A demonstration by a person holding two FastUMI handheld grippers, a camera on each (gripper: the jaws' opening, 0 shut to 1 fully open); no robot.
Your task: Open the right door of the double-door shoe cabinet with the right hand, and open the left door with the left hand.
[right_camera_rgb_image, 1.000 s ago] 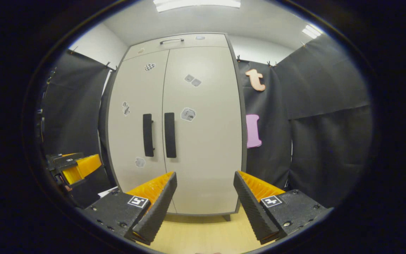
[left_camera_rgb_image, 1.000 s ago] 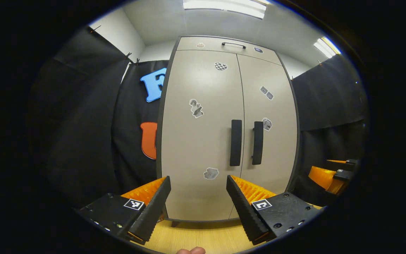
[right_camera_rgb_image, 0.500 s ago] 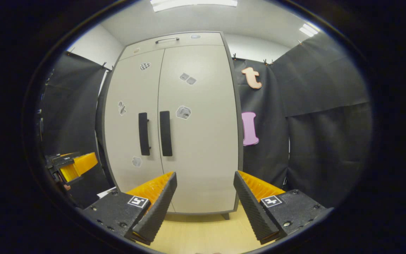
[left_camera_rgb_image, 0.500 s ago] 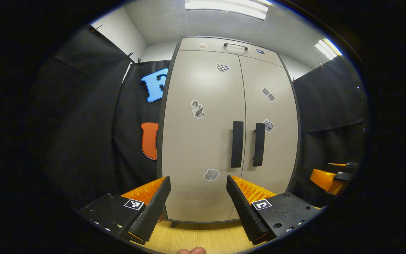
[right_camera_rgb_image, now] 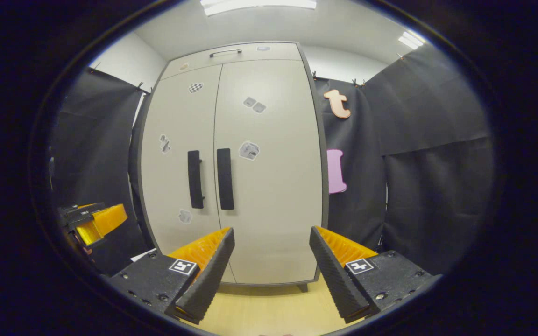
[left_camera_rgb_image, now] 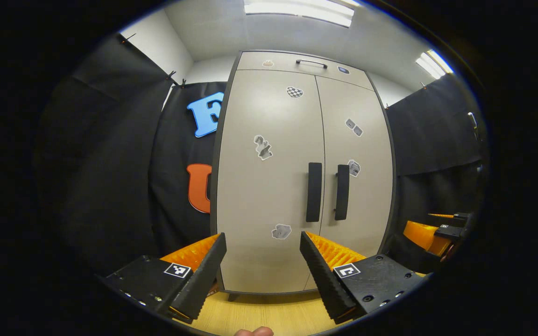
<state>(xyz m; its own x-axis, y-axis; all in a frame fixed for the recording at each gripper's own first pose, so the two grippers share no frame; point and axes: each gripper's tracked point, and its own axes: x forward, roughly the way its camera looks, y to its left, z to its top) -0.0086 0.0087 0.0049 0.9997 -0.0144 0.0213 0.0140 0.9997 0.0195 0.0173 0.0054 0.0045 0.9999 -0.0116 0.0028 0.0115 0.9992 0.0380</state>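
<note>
A tall beige double-door shoe cabinet (left_camera_rgb_image: 269, 196) (right_camera_rgb_image: 273, 196) stands ahead with both doors closed. Two black vertical handles sit side by side at the middle seam: the left door's handle (left_camera_rgb_image: 314, 192) (right_camera_rgb_image: 195, 179) and the right door's handle (left_camera_rgb_image: 342, 192) (right_camera_rgb_image: 225, 178). My left gripper (left_camera_rgb_image: 263, 240) is open, some way short of the left door, below and left of its handle. My right gripper (right_camera_rgb_image: 272, 234) is open too, in front of the right door, below and right of its handle. Each gripper also appears at the other view's edge (left_camera_rgb_image: 432, 231) (right_camera_rgb_image: 94, 221).
Black cloth walls close in on both sides of the cabinet. A small top compartment with a slim handle (left_camera_rgb_image: 311, 62) sits above the doors. Light wooden floor (right_camera_rgb_image: 273, 312) runs under the cabinet's short feet. Grey stickers dot the doors. A fingertip (left_camera_rgb_image: 252, 332) shows at the bottom edge.
Both grippers have only drifted slightly; the cabinet shifts a little in each view. The doors stay closed and both grippers stay open.
</note>
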